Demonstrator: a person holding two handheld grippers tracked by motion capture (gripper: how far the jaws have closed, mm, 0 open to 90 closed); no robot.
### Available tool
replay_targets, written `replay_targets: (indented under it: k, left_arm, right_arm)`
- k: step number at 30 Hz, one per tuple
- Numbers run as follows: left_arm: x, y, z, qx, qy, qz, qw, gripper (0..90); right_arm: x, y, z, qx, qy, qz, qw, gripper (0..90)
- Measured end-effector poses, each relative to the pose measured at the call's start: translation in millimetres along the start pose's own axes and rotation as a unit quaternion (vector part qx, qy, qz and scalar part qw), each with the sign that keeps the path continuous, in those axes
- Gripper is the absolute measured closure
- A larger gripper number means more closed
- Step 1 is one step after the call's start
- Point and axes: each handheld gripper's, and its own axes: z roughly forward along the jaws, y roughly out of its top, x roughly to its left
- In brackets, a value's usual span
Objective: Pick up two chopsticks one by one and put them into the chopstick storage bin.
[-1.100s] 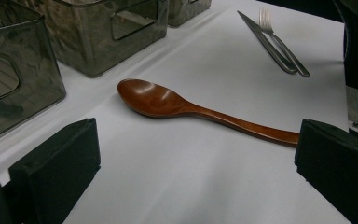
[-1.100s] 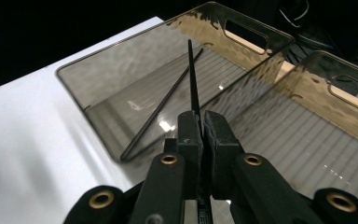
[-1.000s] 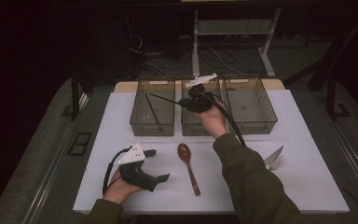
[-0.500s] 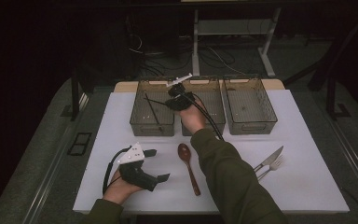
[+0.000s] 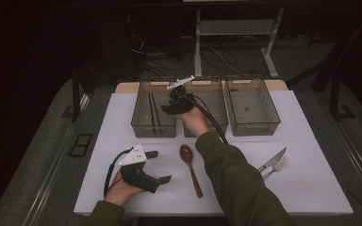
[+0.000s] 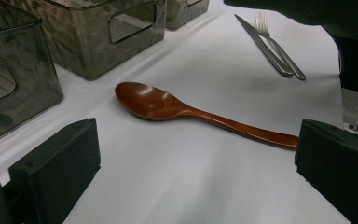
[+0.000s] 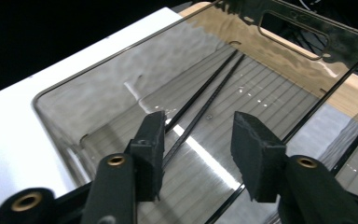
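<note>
Right tongs just opened over chopsticks in left bin — left tongs wide.

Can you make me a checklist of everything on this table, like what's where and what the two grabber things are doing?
Surface: white table top, mostly bare, unmarked.
Job's things: two black chopsticks lie in the left bin; wooden spoon lies on the table in front of the bins; knife and fork lie side by side at the right.
Clutter: nothing seen.
Grippers: right gripper above the left bin, jaws just opened, nothing between them. Left gripper rests near the table's front edge, jaws wide, empty, facing the spoon.
Cables: one black cable trails from each gripper.
Surroundings: dark floor, table legs behind, middle bin and right bin.
</note>
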Motion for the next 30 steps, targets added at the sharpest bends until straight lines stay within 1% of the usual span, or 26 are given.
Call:
replay_targets:
  k: [2,5,8,11,12,13,16,19,23,27,29,30]
  left_arm:
    - [0.2,-0.2,0.0,0.002,0.000,0.001,1.0000,0.0]
    - [-0.3,-0.5,0.0,0.003,0.000,0.000,1.0000,0.0]
    - [-0.3,-0.7,0.2,0.004,0.000,-0.001,1.0000,0.0]
    - [-0.1,-1.3,0.7,0.003,0.001,-0.001,1.0000,0.0]
    - [0.5,-1.4,0.5,0.004,0.001,0.001,1.0000,0.0]
    - [0.5,-1.6,0.5,0.003,0.001,-0.001,1.0000,0.0]
    - [1.7,-1.6,0.0,0.005,0.003,0.001,1.0000,0.0]
    - [1.6,-2.2,0.3,0.005,0.002,-0.002,1.0000,0.0]
    - [2.2,-2.5,0.9,0.006,0.003,-0.005,1.0000,0.0]
    - [2.4,-2.6,1.4,0.005,0.004,-0.005,1.0000,0.0]
    - [2.5,-2.3,1.1,0.008,0.006,-0.002,1.0000,0.0]
    - [2.0,-2.2,1.4,0.006,0.005,-0.005,1.0000,0.0]
  right_arm:
    - [0.0,-2.2,-3.9,-0.002,-0.004,0.001,1.0000,49.4]
    - [-0.3,-6.1,-10.6,-0.008,0.002,0.000,1.0000,46.0]
    - [-1.3,-10.3,-18.6,-0.015,0.014,0.001,0.9998,43.3]
    - [-2.5,-15.8,-27.9,-0.019,0.018,-0.004,0.9997,40.0]
    - [-3.3,-17.9,-31.2,-0.019,0.018,-0.007,0.9996,38.9]
    - [-4.5,-19.9,-34.7,-0.020,0.019,-0.009,0.9996,38.1]
    - [-8.2,-26.8,-45.9,-0.029,0.027,-0.010,0.9992,36.6]
    - [-9.7,-35.4,-58.0,-0.037,0.037,-0.011,0.9986,36.6]
    - [-9.4,-47.5,-75.1,-0.051,0.039,-0.021,0.9977,35.8]
    - [-10.2,-65.1,-90.6,-0.057,0.040,-0.024,0.9973,32.1]
    - [-10.8,-74.9,-97.3,-0.055,0.038,-0.022,0.9975,28.3]
    - [-11.9,-79.8,-100.5,-0.055,0.038,-0.023,0.9975,28.2]
